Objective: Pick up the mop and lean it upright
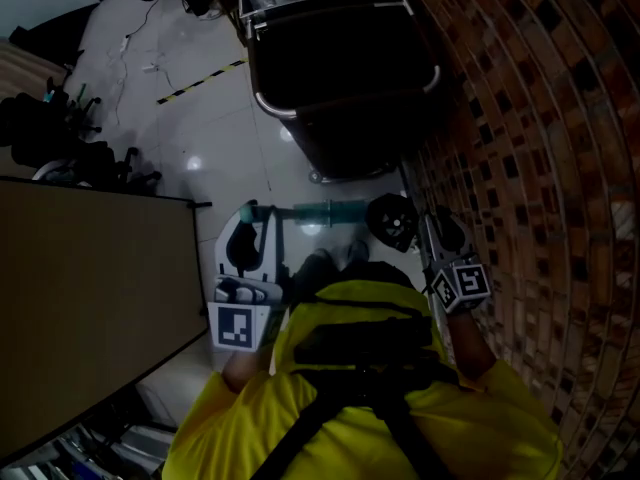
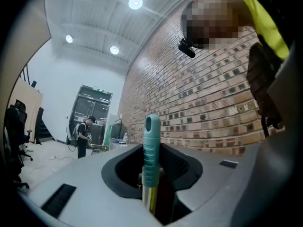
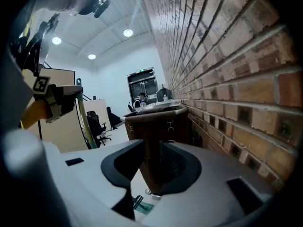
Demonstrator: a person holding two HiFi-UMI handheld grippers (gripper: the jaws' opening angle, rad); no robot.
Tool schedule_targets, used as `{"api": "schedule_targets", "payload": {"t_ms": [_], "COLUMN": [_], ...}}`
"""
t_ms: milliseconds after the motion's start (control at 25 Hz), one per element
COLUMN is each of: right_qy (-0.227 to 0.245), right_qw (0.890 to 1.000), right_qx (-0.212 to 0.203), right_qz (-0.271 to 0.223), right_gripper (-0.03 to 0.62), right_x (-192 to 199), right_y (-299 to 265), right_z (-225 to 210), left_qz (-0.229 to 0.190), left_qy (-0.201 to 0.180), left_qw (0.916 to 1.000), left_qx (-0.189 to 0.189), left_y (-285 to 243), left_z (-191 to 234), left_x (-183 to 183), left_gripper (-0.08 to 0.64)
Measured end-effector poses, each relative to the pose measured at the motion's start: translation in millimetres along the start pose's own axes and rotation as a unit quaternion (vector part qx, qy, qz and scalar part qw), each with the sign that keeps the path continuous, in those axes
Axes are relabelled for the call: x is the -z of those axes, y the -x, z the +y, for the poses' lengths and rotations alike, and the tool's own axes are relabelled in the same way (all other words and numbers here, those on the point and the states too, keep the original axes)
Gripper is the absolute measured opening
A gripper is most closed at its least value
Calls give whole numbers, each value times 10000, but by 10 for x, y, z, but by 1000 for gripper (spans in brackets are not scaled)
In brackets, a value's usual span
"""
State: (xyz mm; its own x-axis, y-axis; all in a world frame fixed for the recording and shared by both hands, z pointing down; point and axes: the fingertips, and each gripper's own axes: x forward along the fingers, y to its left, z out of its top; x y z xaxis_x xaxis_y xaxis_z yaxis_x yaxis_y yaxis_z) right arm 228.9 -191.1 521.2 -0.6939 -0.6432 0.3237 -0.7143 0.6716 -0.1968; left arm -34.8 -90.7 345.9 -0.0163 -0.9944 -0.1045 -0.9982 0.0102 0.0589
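My left gripper (image 1: 262,223) (image 2: 151,183) is shut on the mop's pole just below its teal grip (image 2: 152,145). The grip's tip sticks up between the jaws. In the right gripper view the yellow-green pole (image 3: 84,119) runs nearly upright down from that gripper. A teal bar (image 1: 322,211) (image 3: 142,206) lies on the floor ahead of my feet and looks like the mop's head. My right gripper (image 1: 435,233) (image 3: 151,174) is close to the brick wall (image 1: 540,168). Its jaws stand apart with nothing between them.
A dark wheeled cart (image 1: 340,78) (image 3: 156,119) stands against the wall ahead, with bottles on top. A beige panel (image 1: 90,288) is at my left. Office chairs (image 1: 60,133) and cables lie further left. A person with a backpack (image 2: 85,136) stands far off.
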Motion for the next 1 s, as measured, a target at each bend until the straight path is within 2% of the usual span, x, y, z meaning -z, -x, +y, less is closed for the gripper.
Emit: {"api": "schedule_targets", "payload": {"t_ms": [440, 920, 1000], "right_qy": [-70, -65, -88], "right_qw": [9999, 9999, 9999], "right_qx": [-137, -131, -95], "right_qz": [18, -55, -78], "right_gripper": [107, 107, 38], "right_x": [39, -30, -26], "right_y": [-132, -132, -117], "right_z": [31, 33, 16], "left_qz": [160, 13, 18], "left_qy": [-73, -57, -88], "left_qw": [9997, 9999, 9999], "left_qx": [-174, -148, -124], "left_y": [206, 235, 176], "left_z": [96, 111, 102], "left_x": [-11, -38, 17], "left_gripper": [114, 112, 112]}}
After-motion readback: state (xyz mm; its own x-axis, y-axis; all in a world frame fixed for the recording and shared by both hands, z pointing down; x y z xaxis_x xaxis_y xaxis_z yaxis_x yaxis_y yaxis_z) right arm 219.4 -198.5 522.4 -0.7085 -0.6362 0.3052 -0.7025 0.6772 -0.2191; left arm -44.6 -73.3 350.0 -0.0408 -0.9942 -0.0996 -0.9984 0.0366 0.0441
